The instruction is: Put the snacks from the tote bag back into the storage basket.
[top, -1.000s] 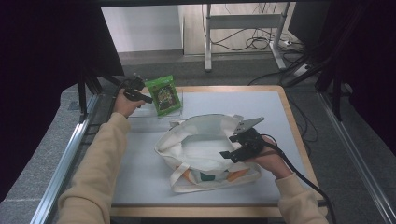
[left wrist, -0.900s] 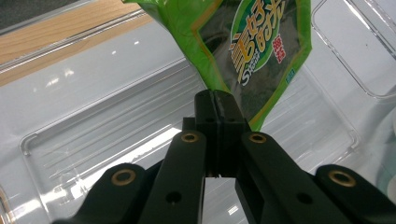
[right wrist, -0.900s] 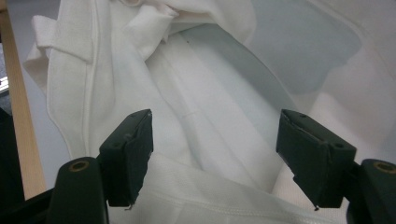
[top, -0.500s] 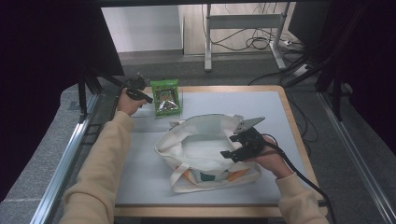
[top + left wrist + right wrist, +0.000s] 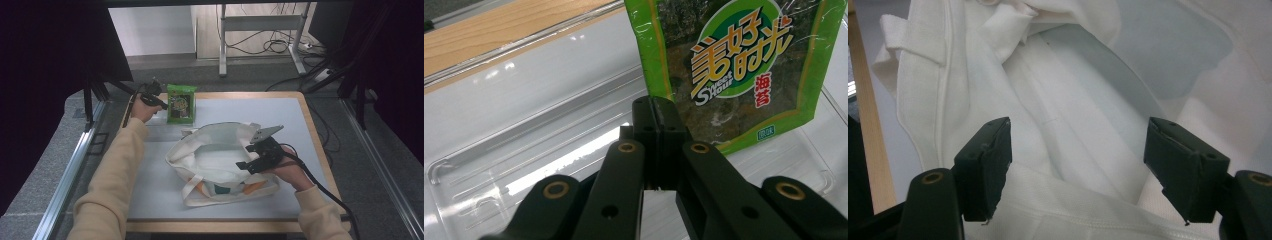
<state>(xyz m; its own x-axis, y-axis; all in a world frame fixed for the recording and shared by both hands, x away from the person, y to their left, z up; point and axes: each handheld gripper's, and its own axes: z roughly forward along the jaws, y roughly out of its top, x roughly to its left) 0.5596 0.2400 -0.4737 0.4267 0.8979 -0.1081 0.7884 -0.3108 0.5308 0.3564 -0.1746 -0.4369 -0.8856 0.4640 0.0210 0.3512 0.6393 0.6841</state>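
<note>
1. While the right gripper (image 5: pixel 245 157) sits at the near right rim of the open white cloth tote bag (image 5: pixel 220 157), its jaws stand wide, nothing between them; bag mouth gapes below.
2. Bag lies mid-table on the grey mat (image 5: pixel 155 180).
3. Far left, the left gripper (image 5: pixel 161 106) is clamped on the lower edge of the green seaweed snack packet (image 5: pixel 181 103), upright over a clear plastic tray (image 5: pixel 514 150).

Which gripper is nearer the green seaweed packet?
Left. The left gripper is shut on the green seaweed packet at its lower edge; the right gripper is open over the white tote bag, well away.
</note>
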